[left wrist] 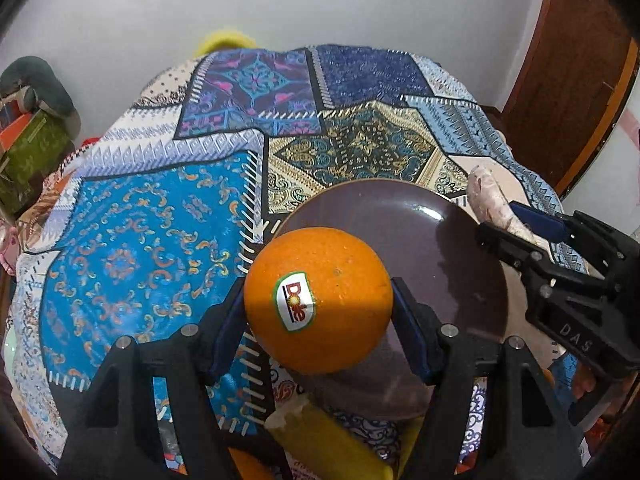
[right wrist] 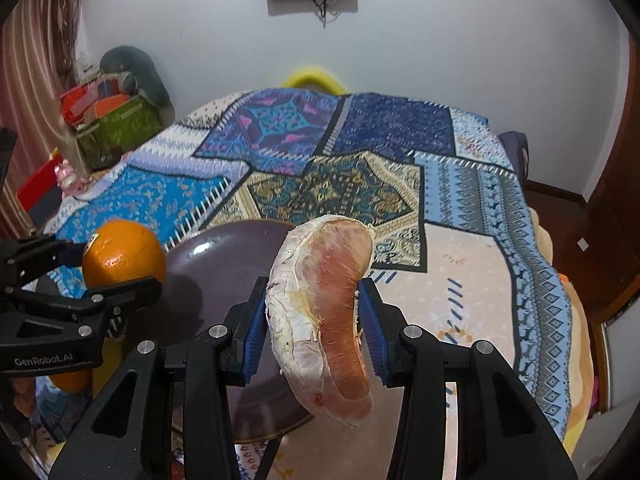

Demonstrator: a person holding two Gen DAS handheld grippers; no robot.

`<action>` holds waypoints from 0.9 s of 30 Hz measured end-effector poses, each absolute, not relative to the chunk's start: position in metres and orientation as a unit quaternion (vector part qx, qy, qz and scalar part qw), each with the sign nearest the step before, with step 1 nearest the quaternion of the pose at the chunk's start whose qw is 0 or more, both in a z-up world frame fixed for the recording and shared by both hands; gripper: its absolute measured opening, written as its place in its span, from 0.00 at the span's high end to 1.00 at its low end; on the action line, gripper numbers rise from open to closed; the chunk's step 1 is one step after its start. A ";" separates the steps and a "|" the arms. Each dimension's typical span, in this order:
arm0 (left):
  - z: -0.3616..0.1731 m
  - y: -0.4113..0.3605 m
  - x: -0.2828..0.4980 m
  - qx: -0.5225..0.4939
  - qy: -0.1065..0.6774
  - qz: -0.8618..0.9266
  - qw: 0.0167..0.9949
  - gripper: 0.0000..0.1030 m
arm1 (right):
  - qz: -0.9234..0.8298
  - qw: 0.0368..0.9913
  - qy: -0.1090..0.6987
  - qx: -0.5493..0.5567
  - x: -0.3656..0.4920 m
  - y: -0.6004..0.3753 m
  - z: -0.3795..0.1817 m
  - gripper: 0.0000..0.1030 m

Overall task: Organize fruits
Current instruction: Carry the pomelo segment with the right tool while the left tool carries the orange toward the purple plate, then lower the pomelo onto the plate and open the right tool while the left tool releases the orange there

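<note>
My left gripper is shut on an orange with a Dole sticker and holds it above the left rim of a dark brown plate. My right gripper is shut on a peeled pomelo segment, pink with white pith, held above the right side of the plate. The orange and left gripper show at the left of the right wrist view. The pomelo segment and right gripper show at the right of the left wrist view.
The plate lies on a bed with a patchwork blue patterned cover. A yellow banana and another orange lie near the front edge. Boxes stand at the left; a wooden door is at the right.
</note>
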State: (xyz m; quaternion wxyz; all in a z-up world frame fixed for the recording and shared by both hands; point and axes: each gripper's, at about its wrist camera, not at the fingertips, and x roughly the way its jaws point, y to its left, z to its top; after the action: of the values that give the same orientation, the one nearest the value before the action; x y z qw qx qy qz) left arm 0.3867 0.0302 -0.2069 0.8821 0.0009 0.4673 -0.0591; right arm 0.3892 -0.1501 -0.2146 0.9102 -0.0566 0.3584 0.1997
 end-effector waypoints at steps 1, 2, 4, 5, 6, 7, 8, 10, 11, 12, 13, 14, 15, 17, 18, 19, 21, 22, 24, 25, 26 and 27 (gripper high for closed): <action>-0.209 0.030 0.389 0.000 0.472 -0.060 0.879 0.34 | 0.201 0.908 0.363 -0.061 0.391 -0.149 -0.217 0.61; -0.212 0.030 0.392 -0.002 0.477 -0.060 0.877 0.34 | 0.202 0.906 0.367 -0.064 0.392 -0.148 -0.219 0.61; -0.217 0.030 0.396 -0.005 0.486 -0.060 0.872 0.34 | 0.203 0.902 0.376 -0.068 0.395 -0.148 -0.224 0.61; -0.219 0.029 0.398 -0.006 0.490 -0.061 0.869 0.34 | 0.206 0.898 0.382 -0.069 0.397 -0.147 -0.227 0.61; -0.222 0.029 0.400 -0.007 0.495 -0.062 0.866 0.34 | 0.207 0.896 0.387 -0.069 0.399 -0.146 -0.229 0.61; -0.225 0.029 0.401 -0.008 0.498 -0.062 0.865 0.34 | 0.209 0.894 0.391 -0.068 0.401 -0.145 -0.231 0.61; -0.226 0.029 0.402 -0.008 0.501 -0.061 0.863 0.34 | 0.211 0.890 0.398 -0.068 0.402 -0.145 -0.233 0.61; -0.230 0.030 0.404 -0.010 0.506 -0.058 0.860 0.34 | 0.212 0.887 0.404 -0.071 0.404 -0.143 -0.237 0.61; -0.232 0.030 0.405 -0.012 0.509 -0.057 0.859 0.34 | 0.212 0.885 0.407 -0.074 0.405 -0.142 -0.238 0.61; -0.235 0.032 0.407 -0.017 0.514 -0.056 0.856 0.34 | 0.212 0.884 0.410 -0.075 0.405 -0.141 -0.240 0.61; -0.235 0.033 0.407 -0.023 0.514 -0.056 0.856 0.34 | 0.212 0.882 0.414 -0.076 0.406 -0.141 -0.241 0.61; -0.235 0.034 0.407 -0.026 0.513 -0.057 0.856 0.34 | 0.215 0.880 0.417 -0.074 0.407 -0.141 -0.242 0.61; -0.235 0.034 0.407 -0.028 0.514 -0.058 0.856 0.34 | 0.217 0.880 0.416 -0.072 0.407 -0.141 -0.242 0.60; -0.235 0.035 0.407 -0.028 0.514 -0.060 0.855 0.34 | 0.215 0.880 0.417 -0.076 0.407 -0.139 -0.242 0.60; -0.235 0.035 0.407 -0.027 0.514 -0.060 0.855 0.34 | 0.214 0.880 0.416 -0.080 0.407 -0.138 -0.242 0.60; -0.235 0.034 0.407 -0.026 0.514 -0.060 0.856 0.34 | 0.213 0.880 0.416 -0.083 0.406 -0.138 -0.243 0.60; -0.235 0.034 0.407 -0.026 0.514 -0.060 0.855 0.34 | 0.214 0.879 0.418 -0.085 0.407 -0.136 -0.243 0.57; -0.234 0.034 0.406 -0.027 0.514 -0.061 0.855 0.33 | 0.216 0.879 0.418 -0.083 0.407 -0.136 -0.243 0.55; -0.231 0.034 0.404 -0.034 0.508 -0.068 0.858 0.33 | 0.213 0.882 0.412 -0.082 0.406 -0.137 -0.240 0.47; -0.228 0.035 0.402 -0.036 0.503 -0.067 0.861 0.31 | 0.211 0.885 0.408 -0.083 0.405 -0.137 -0.238 0.41; -0.225 0.035 0.401 -0.036 0.499 -0.066 0.864 0.30 | 0.209 0.888 0.402 -0.085 0.403 -0.137 -0.236 0.39; -0.220 0.035 0.398 -0.038 0.491 -0.065 0.868 0.27 | 0.206 0.890 0.397 -0.088 0.401 -0.138 -0.233 0.39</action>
State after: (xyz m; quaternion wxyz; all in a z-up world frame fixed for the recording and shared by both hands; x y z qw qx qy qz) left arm 0.3980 0.0354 -0.2198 0.8680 -0.0375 0.4909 -0.0653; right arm 0.4008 -0.1381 -0.2327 0.8901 -0.0884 0.3968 0.2060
